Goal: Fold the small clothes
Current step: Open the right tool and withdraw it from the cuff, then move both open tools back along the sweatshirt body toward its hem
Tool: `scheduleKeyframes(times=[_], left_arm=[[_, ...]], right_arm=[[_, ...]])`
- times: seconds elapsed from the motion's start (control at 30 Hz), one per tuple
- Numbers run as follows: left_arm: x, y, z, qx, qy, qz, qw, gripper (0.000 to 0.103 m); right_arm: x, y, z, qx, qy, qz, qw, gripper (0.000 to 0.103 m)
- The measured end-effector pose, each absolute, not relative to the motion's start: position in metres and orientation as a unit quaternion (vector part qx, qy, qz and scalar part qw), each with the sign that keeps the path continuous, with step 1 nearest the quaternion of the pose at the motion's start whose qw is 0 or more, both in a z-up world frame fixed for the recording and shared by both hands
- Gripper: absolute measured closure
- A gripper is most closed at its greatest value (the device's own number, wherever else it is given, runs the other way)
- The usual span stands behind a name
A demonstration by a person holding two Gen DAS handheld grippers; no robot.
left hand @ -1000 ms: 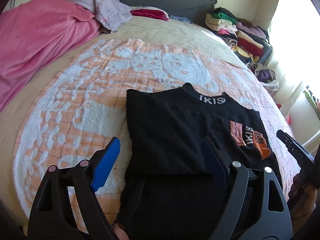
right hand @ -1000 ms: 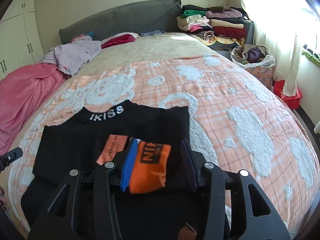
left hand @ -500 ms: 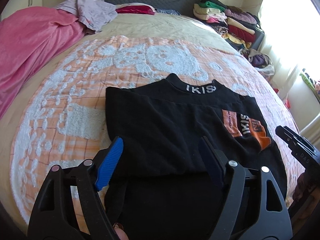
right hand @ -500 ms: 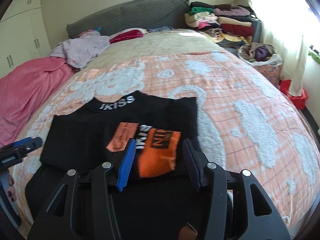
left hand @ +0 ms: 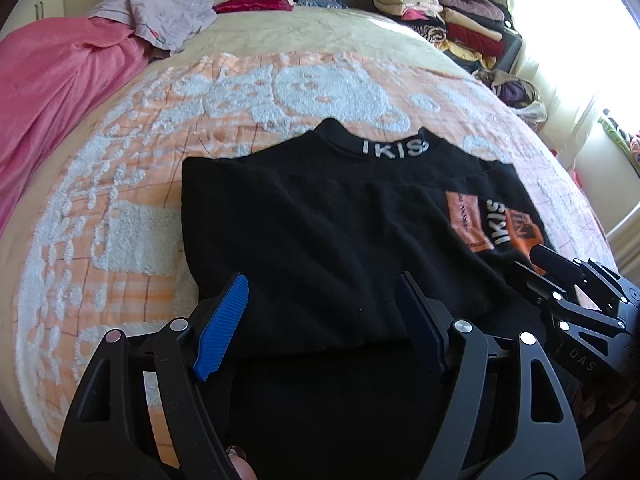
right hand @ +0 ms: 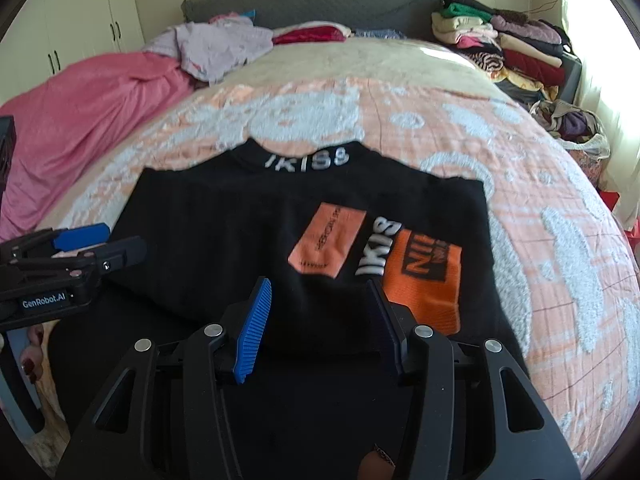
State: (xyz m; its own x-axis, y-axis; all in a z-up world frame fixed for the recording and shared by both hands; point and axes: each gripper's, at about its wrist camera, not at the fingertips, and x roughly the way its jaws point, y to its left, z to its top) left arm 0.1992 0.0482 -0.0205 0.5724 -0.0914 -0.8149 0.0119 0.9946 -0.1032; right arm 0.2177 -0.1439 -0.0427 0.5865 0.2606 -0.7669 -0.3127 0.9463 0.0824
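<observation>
A black top (left hand: 320,208) lies folded flat on the bed, its collar lettered "IKISS" (left hand: 394,147) at the far side. Orange patches (right hand: 420,276) show on its right part. My left gripper (left hand: 320,284) hovers open over the top's near left part, with black cloth under the gap and nothing pinched. My right gripper (right hand: 318,286) stands open over the near folded edge, just left of the orange patches. Each gripper appears in the other's view: the right gripper (left hand: 528,260) at the right edge, the left gripper (right hand: 120,240) at the left.
The top (right hand: 224,232) rests on an orange-and-white fleece blanket (left hand: 120,208). A pink cover (left hand: 52,80) and a lilac heap (left hand: 160,20) lie at the far left. Folded clothes are stacked (right hand: 500,40) at the far right, with a bag of clothes (right hand: 572,128) below them.
Both grippers have sunk closer to the top. The right gripper slid left, so the orange patch now lies right of its fingers. The left jaws narrowed a little.
</observation>
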Motion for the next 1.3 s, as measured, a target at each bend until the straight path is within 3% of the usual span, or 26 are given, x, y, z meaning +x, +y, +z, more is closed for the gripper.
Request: scheduleKeyframes(times=[0.23,0.37,1.07,1.1,1.13,1.3], left_arm=[[0.202,0.049,-0.044,-0.035,0.487,-0.03,0.872,0.035],[0.201,0.053,-0.051,-0.041,0.489,-0.038,0.871,0.035],[0.19,0.058,-0.04,-0.052,0.481,-0.039,0.874,0.034],[0.19,0.058,-0.039,-0.055,0.48,-0.039,0.875,0.033],[0.188,0.059,-0.037,-0.059,0.477,-0.041,0.876,0.03],[0.182,0.063,-0.027,-0.073,0.466,-0.042,0.881,0.027]], right_arm=[[0.222,-0.149,-0.055,-0.034,0.445,0.155,0.881,0.055],[0.226,-0.159,-0.068,-0.021,0.462,0.134,0.876,0.046],[0.202,-0.177,-0.048,0.046,0.444,0.134,0.885,0.039],[0.201,-0.177,-0.047,0.045,0.443,0.131,0.886,0.034],[0.199,-0.178,-0.045,0.048,0.438,0.128,0.889,0.019],[0.194,-0.182,-0.034,0.06,0.424,0.125,0.895,0.017]])
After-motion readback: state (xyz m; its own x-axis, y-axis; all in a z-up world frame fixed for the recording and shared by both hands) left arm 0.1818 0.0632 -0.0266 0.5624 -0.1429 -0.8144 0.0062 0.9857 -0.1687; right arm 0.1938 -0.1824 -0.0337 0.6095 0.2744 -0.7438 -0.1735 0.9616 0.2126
